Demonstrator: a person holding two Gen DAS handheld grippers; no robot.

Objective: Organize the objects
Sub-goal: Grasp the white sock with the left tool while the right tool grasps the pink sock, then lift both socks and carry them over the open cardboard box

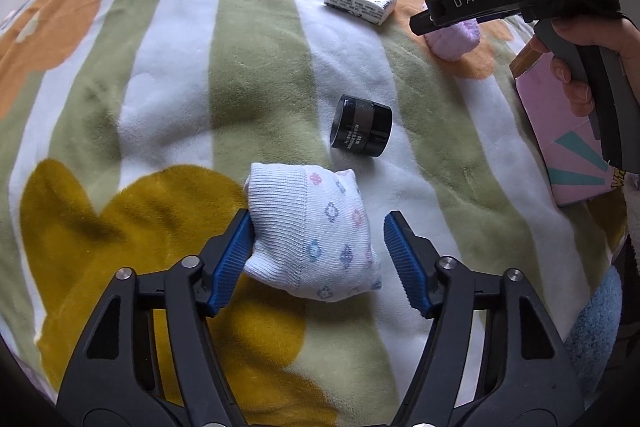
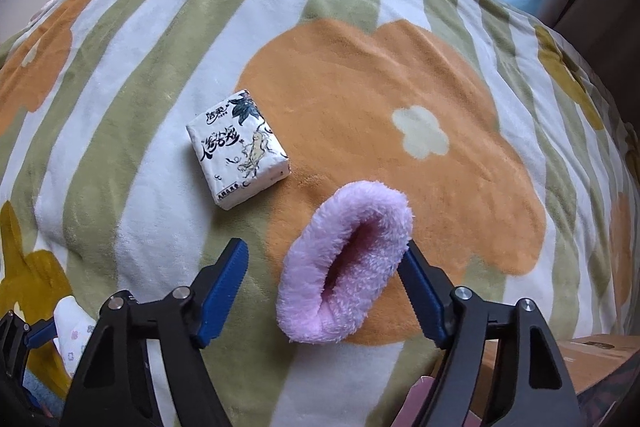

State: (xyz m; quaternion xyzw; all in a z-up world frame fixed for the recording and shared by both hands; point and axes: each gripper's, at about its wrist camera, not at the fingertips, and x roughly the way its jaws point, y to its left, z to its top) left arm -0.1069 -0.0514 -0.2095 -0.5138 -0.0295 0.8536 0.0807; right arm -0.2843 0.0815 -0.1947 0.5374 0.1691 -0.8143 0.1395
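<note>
Left gripper [image 1: 318,251], jaws spread, brackets the white sock bundle [image 1: 312,235] at lower centre; right gripper [image 2: 326,283], jaws spread, brackets the pink fuzzy sock [image 2: 344,263].

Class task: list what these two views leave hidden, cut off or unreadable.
- Pink box, left wrist view: partly hidden by the hand and right claw's handle.
- Black jar, same view: label print too small to read.
- Cardboard box, right wrist view: cut off by the edge and claw arm.
</note>
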